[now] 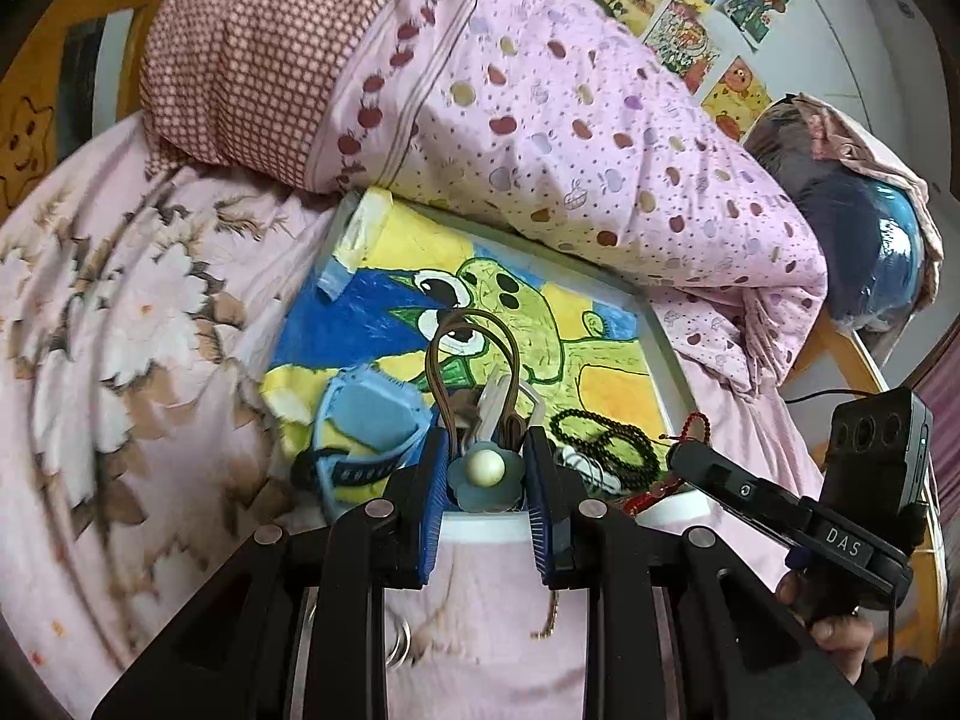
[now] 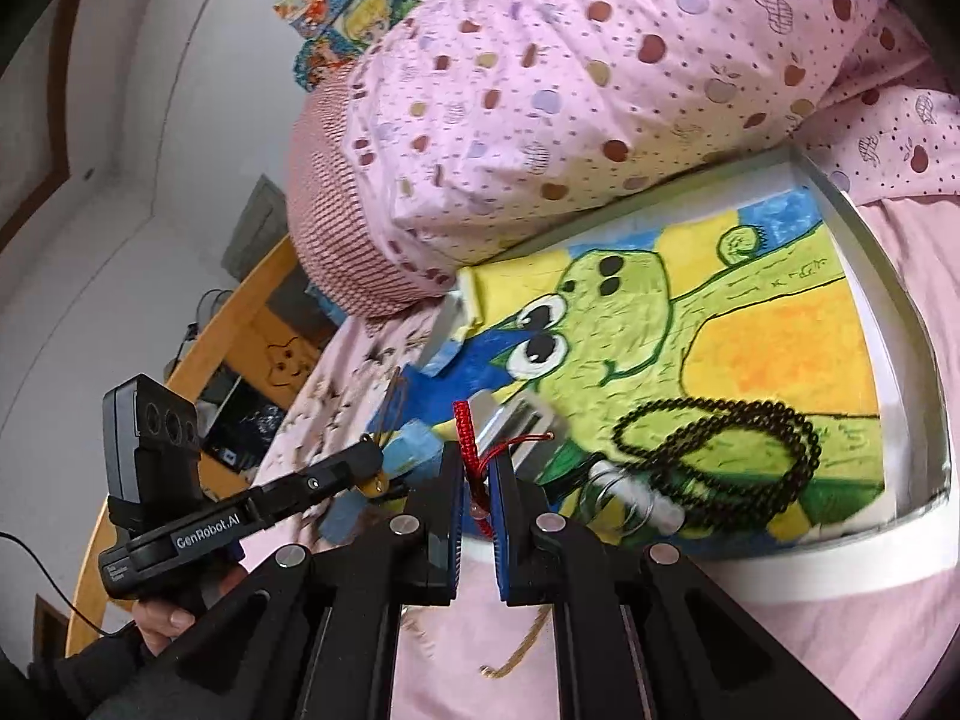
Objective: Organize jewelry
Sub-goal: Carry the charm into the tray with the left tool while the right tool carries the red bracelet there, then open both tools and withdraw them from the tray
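Left claw [image 1: 486, 468]: jaws narrow, clamped on a blue flower clip with a pearl centre [image 1: 487, 471], a brown cord [image 1: 474, 354] looping up and away from the pads toward the picture. Right claw [image 2: 478, 480]: jaws almost together, pinching a red braided bracelet [image 2: 465, 438], whose long axis runs straight up out of the pads, tail strand trailing right. Both pieces are carried over the near edge of the white tray [image 2: 888, 312] that lies on the bed [image 1: 120, 312] and is lined with a green-creature drawing. Key relation: tray floor lies directly ahead of and below both claws; each claw points down-forward at it. Already in the tray: a dark bead strand [image 2: 720, 456], coiled in loops, just right of the right claw, and a light blue case [image 1: 372, 420] just left of the left claw. Judgement: free floor lies between them and farther in, over the yellow ground. A gold chain [image 2: 522, 648] lies on the sheet below, outside the tray, nearer the right claw. A pink quilt [image 1: 570, 120] overhangs the tray's far side.
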`<state>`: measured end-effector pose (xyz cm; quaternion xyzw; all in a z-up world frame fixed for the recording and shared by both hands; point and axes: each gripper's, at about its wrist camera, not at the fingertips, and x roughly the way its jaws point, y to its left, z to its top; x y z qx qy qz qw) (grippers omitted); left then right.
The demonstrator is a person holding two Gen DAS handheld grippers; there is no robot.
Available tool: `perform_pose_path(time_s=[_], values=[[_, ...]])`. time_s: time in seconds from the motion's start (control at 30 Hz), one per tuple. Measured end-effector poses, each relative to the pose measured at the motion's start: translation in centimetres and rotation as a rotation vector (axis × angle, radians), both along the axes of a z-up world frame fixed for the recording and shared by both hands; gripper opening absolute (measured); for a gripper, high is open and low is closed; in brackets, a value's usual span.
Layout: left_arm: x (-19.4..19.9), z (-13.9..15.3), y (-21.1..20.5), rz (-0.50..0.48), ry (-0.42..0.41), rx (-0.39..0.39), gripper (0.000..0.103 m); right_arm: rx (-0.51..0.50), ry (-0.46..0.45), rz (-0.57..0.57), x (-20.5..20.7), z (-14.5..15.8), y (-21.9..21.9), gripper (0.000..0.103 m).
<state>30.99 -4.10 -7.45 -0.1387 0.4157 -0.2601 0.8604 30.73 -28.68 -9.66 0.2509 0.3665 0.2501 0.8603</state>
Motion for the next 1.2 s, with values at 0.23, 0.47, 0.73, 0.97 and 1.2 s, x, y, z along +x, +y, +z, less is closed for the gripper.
perform_pose_path(time_s=[0.23,0.47,0.73,0.97,1.2], values=[[2.9,-2.0,-2.3,-0.047,0.059,0.038,0.021,-0.021,0.035,-0.063,2.1,-1.5,-1.1,0.008],[3.3,-2.8,-2.9,-0.069,0.086,0.082,0.021,-0.085,0.082,-0.092,2.5,-2.8,-1.2,0.011],[3.4,-3.2,-2.7,-0.049,0.104,0.095,0.022,-0.100,0.090,-0.140,2.4,-2.6,-2.2,0.013],[3.1,-2.2,-2.3,-0.044,0.079,0.053,0.036,-0.122,0.044,-0.165,1.7,-1.2,-2.7,0.029],[2.3,-0.6,-1.6,-0.005,0.015,0.051,0.055,-0.163,-0.023,-0.195,0.2,0.6,-3.1,0.060]])
